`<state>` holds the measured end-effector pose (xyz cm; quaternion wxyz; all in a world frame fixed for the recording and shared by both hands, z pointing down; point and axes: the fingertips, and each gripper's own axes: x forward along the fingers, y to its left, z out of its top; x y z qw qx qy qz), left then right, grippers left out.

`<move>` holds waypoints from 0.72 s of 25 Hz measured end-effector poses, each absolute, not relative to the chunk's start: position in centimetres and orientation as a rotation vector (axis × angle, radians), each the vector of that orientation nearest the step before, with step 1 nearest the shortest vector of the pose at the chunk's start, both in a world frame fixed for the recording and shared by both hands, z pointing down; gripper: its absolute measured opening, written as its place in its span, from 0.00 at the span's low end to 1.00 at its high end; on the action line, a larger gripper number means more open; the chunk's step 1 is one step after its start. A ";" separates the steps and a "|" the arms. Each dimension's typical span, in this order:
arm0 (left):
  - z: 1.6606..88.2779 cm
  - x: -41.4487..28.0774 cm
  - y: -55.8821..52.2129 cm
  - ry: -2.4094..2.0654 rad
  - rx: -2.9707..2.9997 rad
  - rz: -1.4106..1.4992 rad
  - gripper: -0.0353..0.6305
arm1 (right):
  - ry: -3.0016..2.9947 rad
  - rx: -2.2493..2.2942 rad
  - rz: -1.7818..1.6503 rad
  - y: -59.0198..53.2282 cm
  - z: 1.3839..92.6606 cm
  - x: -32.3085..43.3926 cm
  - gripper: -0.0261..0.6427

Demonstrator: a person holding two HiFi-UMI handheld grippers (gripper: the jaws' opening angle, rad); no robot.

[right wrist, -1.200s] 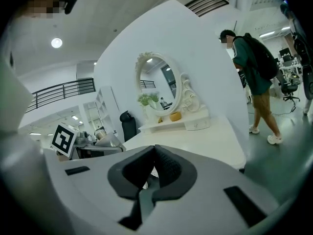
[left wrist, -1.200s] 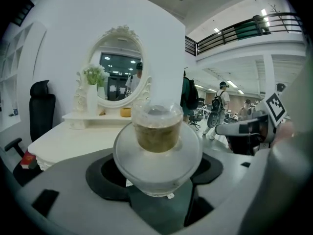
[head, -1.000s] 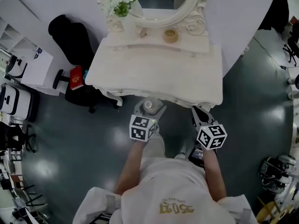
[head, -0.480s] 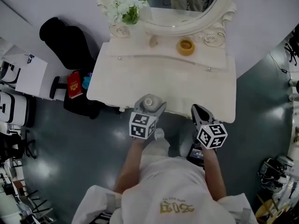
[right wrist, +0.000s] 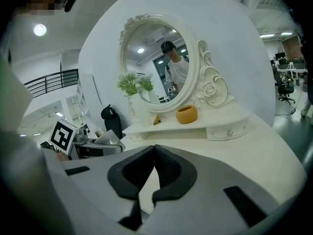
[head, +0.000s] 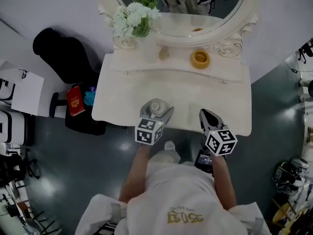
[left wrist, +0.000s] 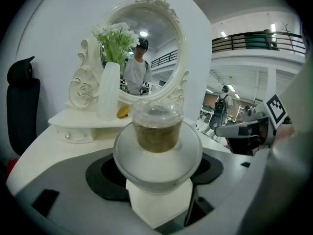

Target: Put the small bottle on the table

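Observation:
A small clear bottle [left wrist: 157,141] with a wide white body and brownish contents near its neck sits between the jaws of my left gripper [head: 155,109], which is shut on it. In the head view the small bottle [head: 156,107] hangs over the front edge of the white dressing table [head: 171,94]. My right gripper [head: 208,118] is over the table's front edge to the right, shut with nothing in it; its black pads [right wrist: 166,168] touch in the right gripper view.
On the table's raised back shelf stand a white vase of flowers [head: 146,45], a small yellowish object [head: 164,53] and an orange bowl [head: 200,58] below an oval mirror [head: 178,6]. A black bag [head: 61,50] and a red box [head: 75,100] lie on the floor at left.
Both grippers have come forward from in front of the table to over its front edge. The bottle stays held in the left gripper.

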<state>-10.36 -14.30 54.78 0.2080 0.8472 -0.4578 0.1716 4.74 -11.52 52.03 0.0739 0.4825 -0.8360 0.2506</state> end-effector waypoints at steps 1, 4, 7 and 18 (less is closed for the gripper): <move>54.9 -10.6 -14.7 -1.268 2.362 0.478 0.57 | -2.504 1.462 0.748 -11.8 52.0 4.6 0.06; 55.3 -11.5 -15.3 -1.251 2.366 0.478 0.57 | -2.484 1.500 0.748 -12.4 51.9 4.1 0.06; 55.9 -12.3 -16.0 -1.245 2.359 0.484 0.57 | -2.479 1.515 0.738 -13.0 51.6 3.6 0.06; 57.4 -12.8 -17.8 -1.235 2.353 0.540 0.57 | -2.474 1.511 0.740 -15.3 52.6 3.4 0.06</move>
